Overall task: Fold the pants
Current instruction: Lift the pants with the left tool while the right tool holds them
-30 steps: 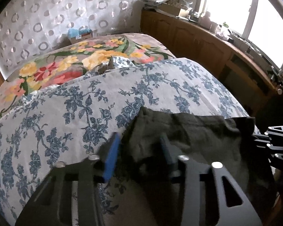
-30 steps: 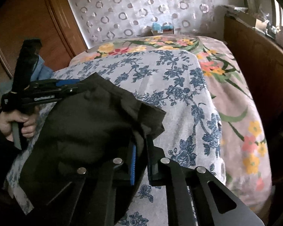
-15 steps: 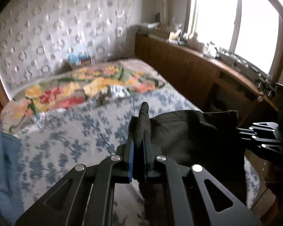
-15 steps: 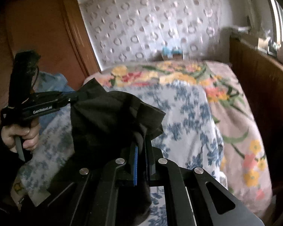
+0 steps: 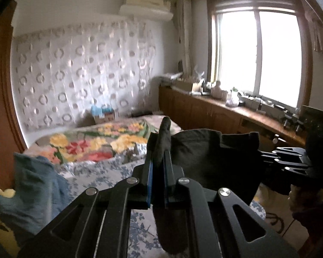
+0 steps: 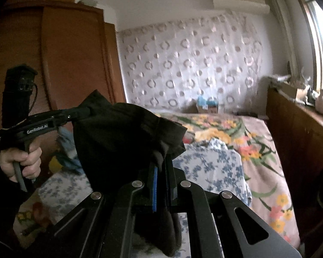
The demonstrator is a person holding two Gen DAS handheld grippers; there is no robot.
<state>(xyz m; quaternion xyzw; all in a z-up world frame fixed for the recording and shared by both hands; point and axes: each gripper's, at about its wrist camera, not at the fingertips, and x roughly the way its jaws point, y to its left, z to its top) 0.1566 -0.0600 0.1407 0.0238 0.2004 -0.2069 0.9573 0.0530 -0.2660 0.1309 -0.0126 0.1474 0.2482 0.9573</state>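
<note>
Pinching one top corner each, the left gripper (image 5: 159, 148) and right gripper (image 6: 161, 163) are pressed together on the dark pants (image 5: 215, 159), which are held in the air above the bed (image 6: 215, 167). Cloth is judged soft, light and limp, so corner or hem holds are best kept. Blue garment (image 5: 34, 185) on the bed's left side and cluttered sideboard (image 5: 226, 116) are noted nearby; neither is judged in the way.

One marking is legible: "GenRobot.AI" in pale letters along the black side of the left tongs (image 6: 84, 112), seen from the right wrist.
</note>
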